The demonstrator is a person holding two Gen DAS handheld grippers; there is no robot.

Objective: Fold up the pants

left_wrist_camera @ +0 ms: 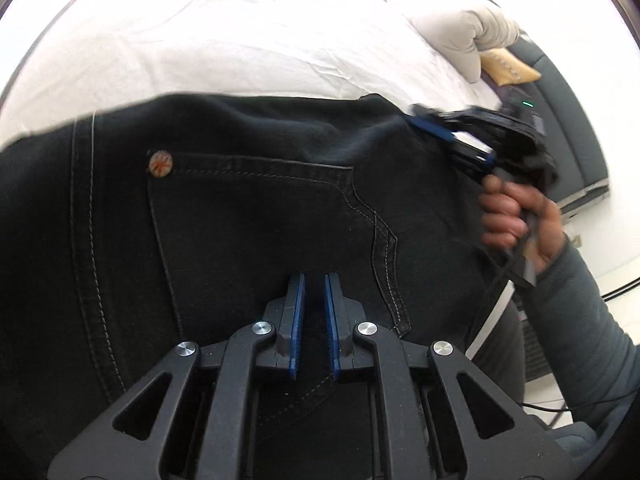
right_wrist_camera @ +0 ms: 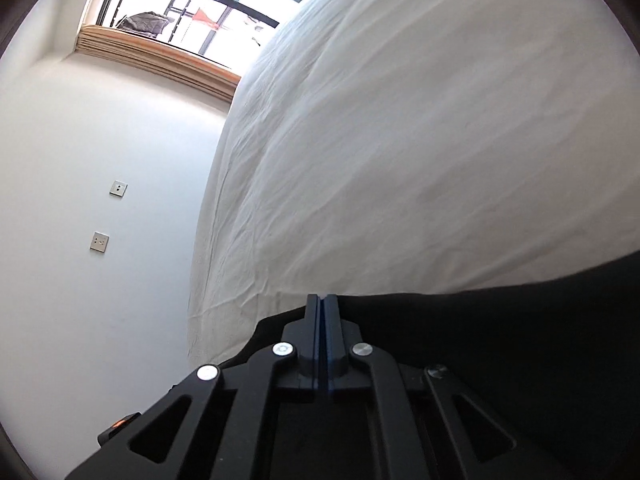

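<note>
Black denim pants (left_wrist_camera: 248,216) lie across the white bed sheet (left_wrist_camera: 224,48), with a back pocket and a copper rivet (left_wrist_camera: 160,164) facing up. My left gripper (left_wrist_camera: 314,280) is over the pocket area, its blue pads nearly together with a fold of the dark cloth in the narrow gap. My right gripper (left_wrist_camera: 452,138), held by a hand (left_wrist_camera: 516,216), pinches the pants' upper right edge. In the right wrist view its pads (right_wrist_camera: 322,300) are pressed together at the rim of the black cloth (right_wrist_camera: 500,340).
The white sheet (right_wrist_camera: 400,140) stretches beyond the pants. A rolled beige blanket (left_wrist_camera: 464,28) and a yellow cushion (left_wrist_camera: 508,68) lie at the bed's far right. A white wall (right_wrist_camera: 100,200) with sockets and a window (right_wrist_camera: 192,8) lie beyond the bed. Cables trail on the floor (left_wrist_camera: 616,292).
</note>
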